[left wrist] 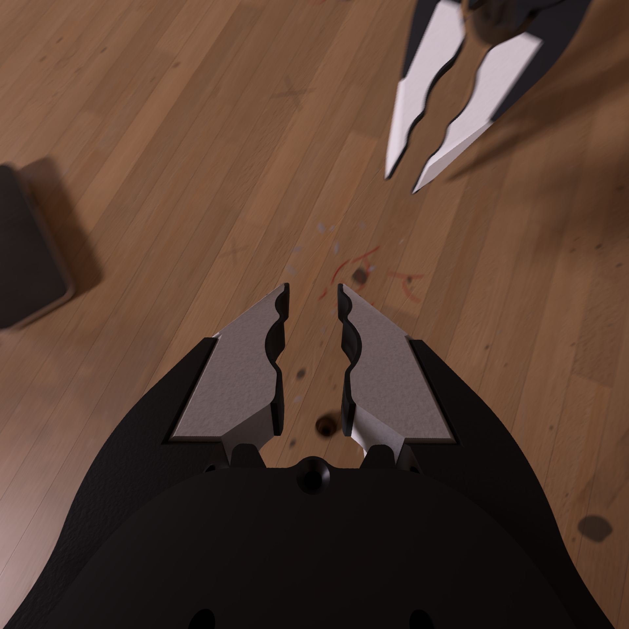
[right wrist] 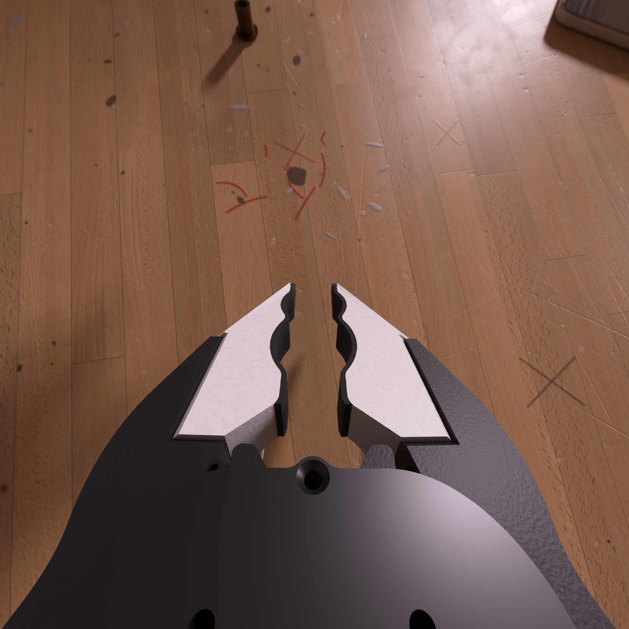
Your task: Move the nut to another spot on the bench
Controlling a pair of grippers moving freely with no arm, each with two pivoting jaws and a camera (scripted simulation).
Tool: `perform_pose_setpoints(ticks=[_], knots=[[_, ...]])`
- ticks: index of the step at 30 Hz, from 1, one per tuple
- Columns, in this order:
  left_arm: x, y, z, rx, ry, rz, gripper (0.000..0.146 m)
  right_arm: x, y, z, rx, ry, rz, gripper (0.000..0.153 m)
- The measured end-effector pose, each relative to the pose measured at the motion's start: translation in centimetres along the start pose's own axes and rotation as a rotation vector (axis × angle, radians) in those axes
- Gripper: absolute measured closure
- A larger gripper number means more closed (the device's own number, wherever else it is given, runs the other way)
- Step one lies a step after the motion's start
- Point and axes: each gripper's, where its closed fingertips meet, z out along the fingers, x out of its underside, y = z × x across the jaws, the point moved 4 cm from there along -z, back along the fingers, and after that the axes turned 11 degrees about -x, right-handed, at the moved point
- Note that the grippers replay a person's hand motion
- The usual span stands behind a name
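The nut (left wrist: 327, 424) is a small dark brown sleeve standing upright on the wooden bench (left wrist: 170, 136). In the left wrist view it shows far below, in the gap between my finger bases, untouched. My left gripper (left wrist: 313, 289) is open and empty, hovering above the bench. In the right wrist view the nut (right wrist: 245, 20) stands at the top edge, far ahead and slightly left, casting a long shadow. My right gripper (right wrist: 313, 287) is open and empty above the bench (right wrist: 102, 238). It also shows in the left wrist view (left wrist: 403, 183), at the upper right, pointing towards me.
A dark block with a pale rim (left wrist: 30, 252) lies at the left; it also shows in the right wrist view (right wrist: 595, 23) at the top right corner. Red scribbles (right wrist: 296, 173) and dark stains mark the bench between the grippers. Pencil crosses (right wrist: 553, 381) lie to the right.
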Motion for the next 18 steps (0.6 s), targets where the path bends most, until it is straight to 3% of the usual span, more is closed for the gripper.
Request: perform_pose_setpoints(ticks=[7,11,18], knots=[[6.9,4.0,-3.4,-0.213,0.199,-0.017,0.109,0.0,0.9,1.0,-0.020,0.046,-0.026,0.131],[8.3,3.3,-3.4,-0.160,0.207,-0.037,0.102,0.0,1.1,1.0,-0.031,0.058,-0.038,0.132],[9.5,0.8,-2.1,-0.060,0.245,0.064,0.097,-0.1,1.1,1.1,-0.038,0.057,-0.033,0.132]])
